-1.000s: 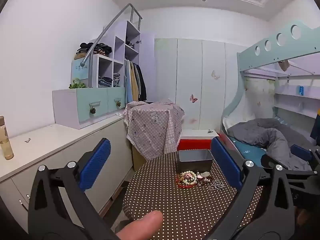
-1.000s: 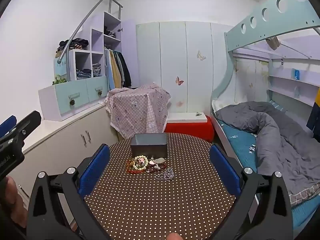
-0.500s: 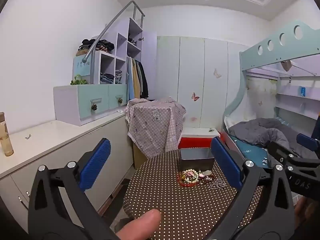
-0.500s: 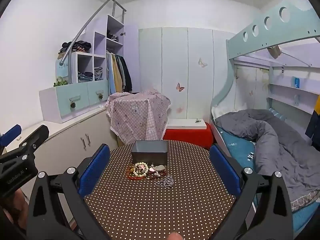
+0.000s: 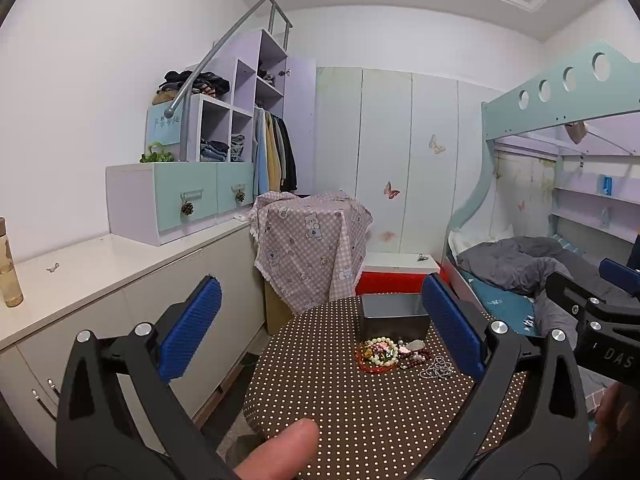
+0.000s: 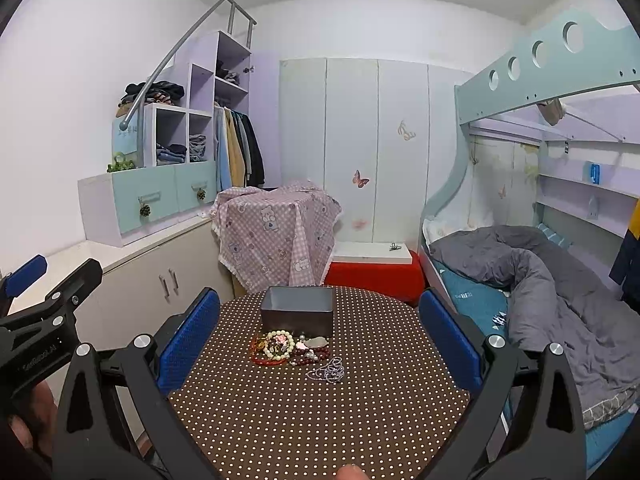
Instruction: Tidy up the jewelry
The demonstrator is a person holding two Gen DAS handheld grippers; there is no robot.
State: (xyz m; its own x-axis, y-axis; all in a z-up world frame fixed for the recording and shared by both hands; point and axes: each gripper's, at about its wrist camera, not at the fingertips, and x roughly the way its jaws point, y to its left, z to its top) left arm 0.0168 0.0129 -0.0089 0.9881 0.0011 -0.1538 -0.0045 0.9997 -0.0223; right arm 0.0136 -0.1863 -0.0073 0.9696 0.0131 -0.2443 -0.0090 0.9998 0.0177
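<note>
My left gripper point(image 5: 320, 328) has its 2 blue pads spread wide with nothing between them, and my right gripper point(image 6: 320, 328) is spread the same way, also empty. Both hang above the near part of the round table point(image 6: 320, 420) with its brown dotted cloth.

The jewelry pile point(image 6: 298, 350) lies ahead of both tongs, touching neither. From the right gripper it sits just left of centre between the pads: a pale bead bracelet point(image 6: 279, 345) over a red one, dark red beads beside it, and a silvery chain point(image 6: 328, 371) nearest to me. The grey box point(image 6: 298, 312) stands open just beyond the pile.

The left view puts the same pile point(image 5: 402, 356) far over toward its right pad, and that pad hides the box's point(image 5: 394, 312) right corner. Only this view shows a bottle point(image 5: 8, 264) on the counter to the left, and my thumb point(image 5: 280, 452) low between the arms. Only the right view shows the whole box and the full grey duvet point(image 6: 560, 300) on the bunk to the right.

Each view catches the other gripper at its edge.

Compared with 1 second ago, both cameras have tilted upward a little, so the table sits lower in each view; the pads have kept the same spread, and the jewelry has not shifted.
</note>
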